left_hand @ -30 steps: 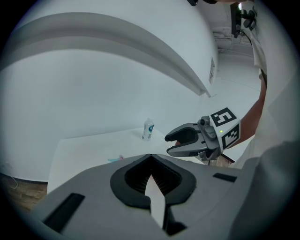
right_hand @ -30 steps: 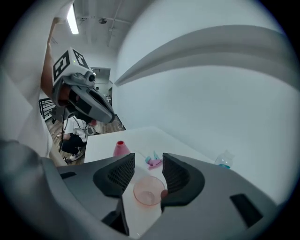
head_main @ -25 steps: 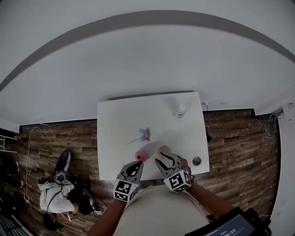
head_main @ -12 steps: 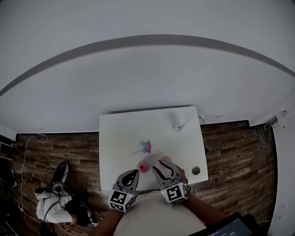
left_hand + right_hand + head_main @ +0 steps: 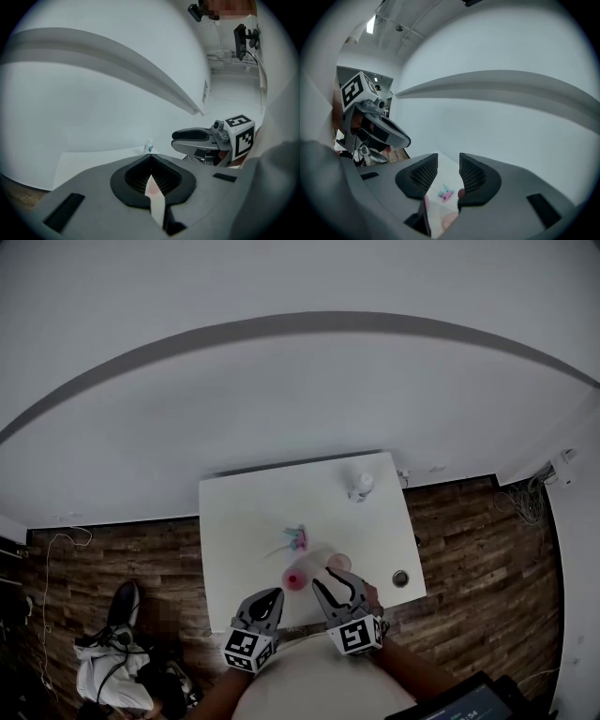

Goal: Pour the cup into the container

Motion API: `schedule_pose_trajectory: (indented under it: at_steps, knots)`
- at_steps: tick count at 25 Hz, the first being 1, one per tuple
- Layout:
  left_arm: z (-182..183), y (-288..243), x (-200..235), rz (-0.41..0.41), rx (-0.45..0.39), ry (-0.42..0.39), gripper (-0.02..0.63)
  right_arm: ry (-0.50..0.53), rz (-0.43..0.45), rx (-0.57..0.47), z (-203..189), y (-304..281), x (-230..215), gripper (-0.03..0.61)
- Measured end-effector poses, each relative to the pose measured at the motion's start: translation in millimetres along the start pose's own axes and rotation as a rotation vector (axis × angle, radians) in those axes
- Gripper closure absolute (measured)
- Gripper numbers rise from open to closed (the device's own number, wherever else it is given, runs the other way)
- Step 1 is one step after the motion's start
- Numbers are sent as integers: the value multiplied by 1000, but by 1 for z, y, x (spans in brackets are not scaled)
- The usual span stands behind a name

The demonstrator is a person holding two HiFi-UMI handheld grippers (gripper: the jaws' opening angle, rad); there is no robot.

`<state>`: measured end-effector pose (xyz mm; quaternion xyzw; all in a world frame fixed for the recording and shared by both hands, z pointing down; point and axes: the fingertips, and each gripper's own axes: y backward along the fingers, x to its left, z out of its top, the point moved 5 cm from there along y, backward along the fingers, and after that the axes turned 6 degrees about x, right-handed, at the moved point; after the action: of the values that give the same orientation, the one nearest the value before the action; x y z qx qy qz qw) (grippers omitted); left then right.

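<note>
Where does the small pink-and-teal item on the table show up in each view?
Head view: pink-and-teal item at the middle of the table.
Left gripper view: not in it.
Right gripper view: low centre, beyond the gap between the jaws.
Shared landmark: grey wall band.

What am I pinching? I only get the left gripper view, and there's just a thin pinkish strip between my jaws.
Observer: The head view shows it: the left gripper pinches the edge of a pink cup.
Operator: What's my other gripper got?
Observer: The right gripper seems to hold a pale round container, right beside the pink cup.
Operator: Anything hiding behind my gripper?
Observer: A pink and teal thing lies mid-way across the white table, past both.
</note>
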<state>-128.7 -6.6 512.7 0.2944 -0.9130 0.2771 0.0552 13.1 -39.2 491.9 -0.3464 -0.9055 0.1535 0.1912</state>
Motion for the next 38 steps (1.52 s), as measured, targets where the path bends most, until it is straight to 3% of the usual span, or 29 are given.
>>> schedule_pose_trajectory:
  at_steps: [12, 21, 31, 38]
  knots:
    - [-34, 5, -8, -97, 26, -27, 603, -64, -76, 54, -27, 24, 30, 430]
    - [-45, 19, -2, -93, 42, -22, 603, -68, -67, 81, -32, 23, 42, 430]
    - [-53, 17, -16, -114, 42, -69, 603, -69, -67, 84, -39, 32, 53, 430]
    - [-50, 23, -22, -55, 30, -51, 603, -49, -14, 33, -33, 46, 52, 430]
